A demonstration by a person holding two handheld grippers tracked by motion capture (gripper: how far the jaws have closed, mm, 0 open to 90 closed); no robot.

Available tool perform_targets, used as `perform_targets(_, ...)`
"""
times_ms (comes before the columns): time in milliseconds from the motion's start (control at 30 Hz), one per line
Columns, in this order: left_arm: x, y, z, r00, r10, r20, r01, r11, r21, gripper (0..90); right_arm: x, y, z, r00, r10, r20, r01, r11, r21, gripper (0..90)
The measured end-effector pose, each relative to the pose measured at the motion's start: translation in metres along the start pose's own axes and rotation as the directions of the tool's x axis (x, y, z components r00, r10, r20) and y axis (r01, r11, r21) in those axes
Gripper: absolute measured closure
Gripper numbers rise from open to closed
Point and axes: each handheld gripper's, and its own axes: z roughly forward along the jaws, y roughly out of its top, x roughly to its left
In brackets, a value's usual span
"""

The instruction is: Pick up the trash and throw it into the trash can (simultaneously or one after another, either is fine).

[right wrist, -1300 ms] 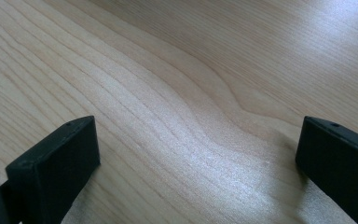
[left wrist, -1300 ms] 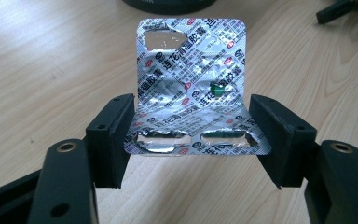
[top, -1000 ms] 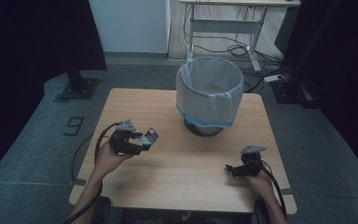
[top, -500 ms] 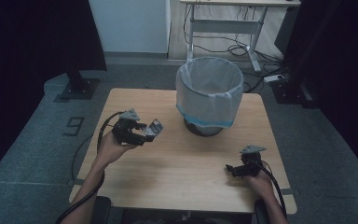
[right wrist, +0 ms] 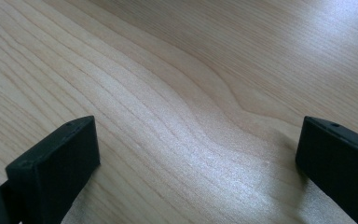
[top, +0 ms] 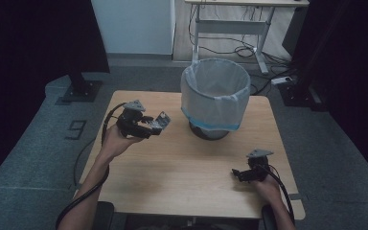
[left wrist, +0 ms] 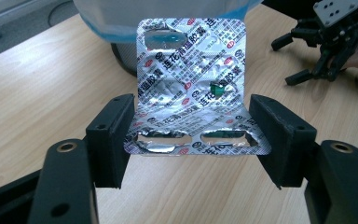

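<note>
A silver foil blister pack (left wrist: 191,84) with printed text and mostly emptied pockets stands upright between the jaws of my left gripper (left wrist: 193,126), which is shut on its lower edges. In the high view the left gripper (top: 155,125) holds the pack (top: 162,120) above the table's left side, to the left of the bin. My right gripper (top: 237,175) rests low over the table near the front right. Its jaws stand wide apart over bare wood (right wrist: 198,140), with nothing between them.
A round bin with a pale plastic liner (top: 215,93) stands on the far middle of the wooden table (top: 182,167). The bin's base (left wrist: 121,51) lies just behind the pack. The right gripper (left wrist: 328,51) appears farther off at the upper right. Cables trail from both grippers.
My left hand has lifted the blister pack higher and carried it a little right and farther from me, toward the bin. The right hand has not moved.
</note>
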Motion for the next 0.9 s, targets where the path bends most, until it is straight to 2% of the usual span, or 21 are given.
perform_targets(900,0.001,0.062,-0.010,0.9995,0.030,0.004,-0.030,0.9994,-0.019,33.8,0.000,0.000,0.000,1.0000,0.000,0.000,0.000,1.000,0.000,0.0)
